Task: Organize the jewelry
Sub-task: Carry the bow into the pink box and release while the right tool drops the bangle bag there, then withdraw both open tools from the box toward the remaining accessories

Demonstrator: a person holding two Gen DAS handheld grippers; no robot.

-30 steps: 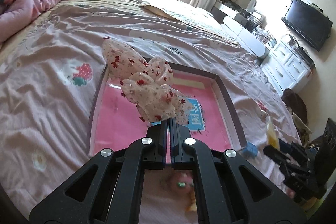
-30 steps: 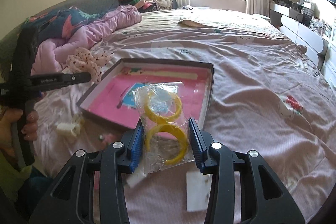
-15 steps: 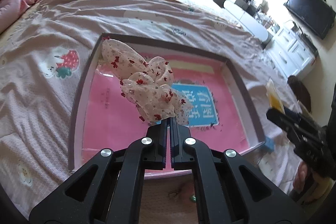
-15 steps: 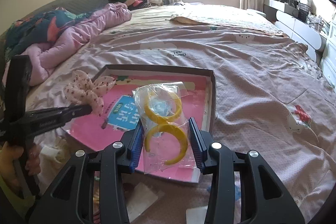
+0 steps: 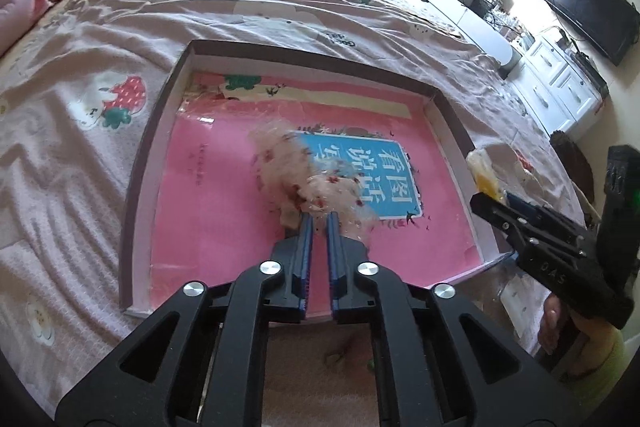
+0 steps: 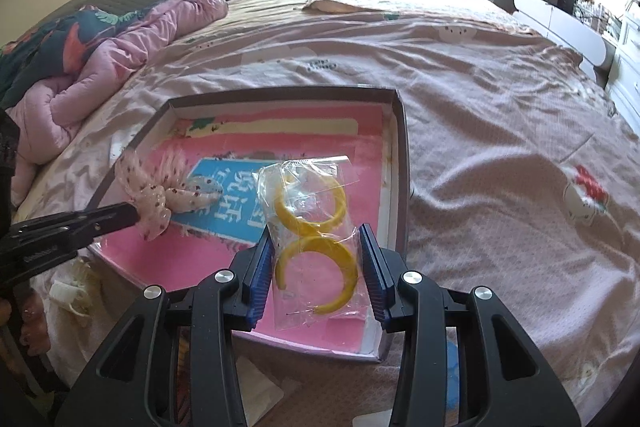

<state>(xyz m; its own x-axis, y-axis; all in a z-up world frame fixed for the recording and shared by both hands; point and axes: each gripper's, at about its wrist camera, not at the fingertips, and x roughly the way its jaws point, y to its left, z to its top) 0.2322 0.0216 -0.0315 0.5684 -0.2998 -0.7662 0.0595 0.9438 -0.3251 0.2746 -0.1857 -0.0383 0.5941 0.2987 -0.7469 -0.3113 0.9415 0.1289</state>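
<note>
The bed (image 6: pixel 500 107) with its pink printed cover is as it was, and the shallow dark-rimmed box (image 5: pixel 136 187) with the pink book (image 5: pixel 208 219) in its bottom has not shifted on it. What changed is the two hands: both have come down over the box, which now fills much more of each wrist view. The left tongs (image 5: pixel 319 223) have sunk until the fabric bow (image 5: pixel 288 167) hangs low over the middle of the book, at the 9 o'clock edge of its blue label. Their pads, pressed flat together a moment ago, now show a thin slit, though they are almost closed and the bow, blurred, sits at their tips. I judge that the release is just beginning. The right tongs (image 6: pixel 316 233) have travelled from before the box to above its 4 o'clock part. They stand at a middle width and clamp the clear bag of yellow hoops (image 6: pixel 316 255) by its sides. So both pieces are ready to go into the box, the bow first, probably.
</note>
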